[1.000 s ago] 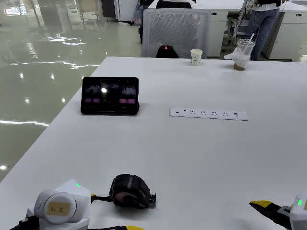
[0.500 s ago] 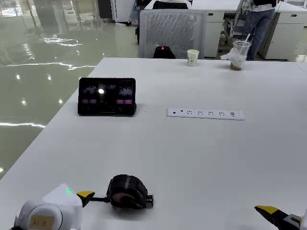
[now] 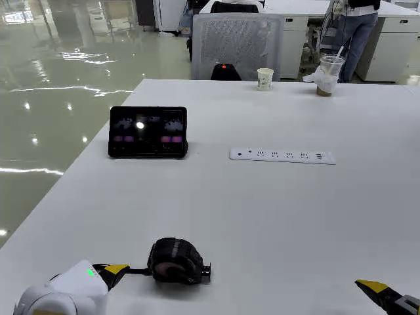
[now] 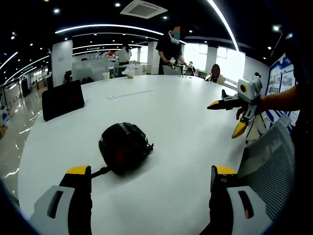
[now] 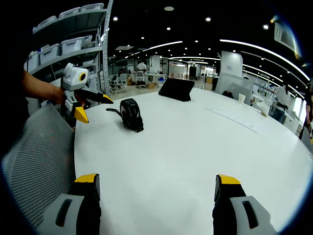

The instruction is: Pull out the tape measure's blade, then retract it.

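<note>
A black tape measure (image 3: pixel 176 261) lies on the white table (image 3: pixel 275 216) near its front edge, with a thin black strap trailing left. The blade is inside the case. In the left gripper view the tape measure (image 4: pixel 123 147) sits just ahead of my left gripper (image 4: pixel 149 176), which is open and apart from it. One yellow fingertip (image 3: pixel 117 268) of that gripper shows beside the strap. My right gripper (image 5: pixel 157 180) is open over bare table, far to the right of the tape measure (image 5: pixel 131 113). Its fingertip (image 3: pixel 373 286) shows at the bottom right of the head view.
A dark tablet (image 3: pixel 148 131) stands propped at the left. A white power strip (image 3: pixel 282 156) lies mid-table. A paper cup (image 3: pixel 265 78) and a plastic cup (image 3: pixel 327 73) stand at the far edge, with a mesh chair (image 3: pixel 239 39) behind them.
My left gripper has drawn back down and to the left, so less of it shows in the head view. The right gripper's tip has slipped lower right. The tape measure has stayed put.
</note>
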A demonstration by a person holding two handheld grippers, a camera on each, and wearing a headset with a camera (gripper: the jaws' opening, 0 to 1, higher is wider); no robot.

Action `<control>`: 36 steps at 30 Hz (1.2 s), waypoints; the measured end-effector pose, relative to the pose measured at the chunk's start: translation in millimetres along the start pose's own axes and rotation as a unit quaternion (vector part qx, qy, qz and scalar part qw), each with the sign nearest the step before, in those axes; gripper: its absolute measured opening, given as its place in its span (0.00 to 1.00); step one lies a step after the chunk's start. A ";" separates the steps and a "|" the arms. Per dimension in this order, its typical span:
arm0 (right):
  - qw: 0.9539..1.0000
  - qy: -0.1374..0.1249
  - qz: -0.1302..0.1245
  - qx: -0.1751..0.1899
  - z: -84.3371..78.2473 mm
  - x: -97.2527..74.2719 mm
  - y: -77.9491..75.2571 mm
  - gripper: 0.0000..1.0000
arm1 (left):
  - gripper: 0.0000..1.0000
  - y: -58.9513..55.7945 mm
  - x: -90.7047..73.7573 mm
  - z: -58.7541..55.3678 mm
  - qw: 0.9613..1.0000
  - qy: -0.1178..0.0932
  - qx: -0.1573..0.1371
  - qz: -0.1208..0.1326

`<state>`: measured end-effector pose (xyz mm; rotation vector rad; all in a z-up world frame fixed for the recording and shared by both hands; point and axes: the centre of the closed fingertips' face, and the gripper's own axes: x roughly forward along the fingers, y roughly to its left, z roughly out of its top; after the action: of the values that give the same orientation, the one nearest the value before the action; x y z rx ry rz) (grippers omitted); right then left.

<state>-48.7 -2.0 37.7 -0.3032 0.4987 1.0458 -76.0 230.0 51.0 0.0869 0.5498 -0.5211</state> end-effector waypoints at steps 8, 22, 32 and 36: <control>1.000 -0.004 -0.003 -0.006 -1.1 -3.8 0.8 0.99 | 0.99 -1.5 -0.6 -0.2 1.000 -0.001 0.006 -0.005; 1.000 -0.009 0.001 -0.001 -1.3 -2.4 5.2 0.99 | 0.99 -7.1 -1.0 2.9 1.000 -0.008 0.016 -0.016; 1.000 -0.018 0.005 0.001 2.3 -1.7 6.9 0.99 | 0.99 -2.2 -2.7 3.2 1.000 -0.012 0.017 -0.014; 1.000 -0.023 0.002 0.002 5.0 -2.6 6.2 0.99 | 0.99 -1.0 -2.6 4.8 1.000 -0.014 0.021 -0.012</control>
<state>-54.0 1.4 43.2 -0.2739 0.4612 1.0539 -76.0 229.3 56.5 0.1126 0.5136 -0.5568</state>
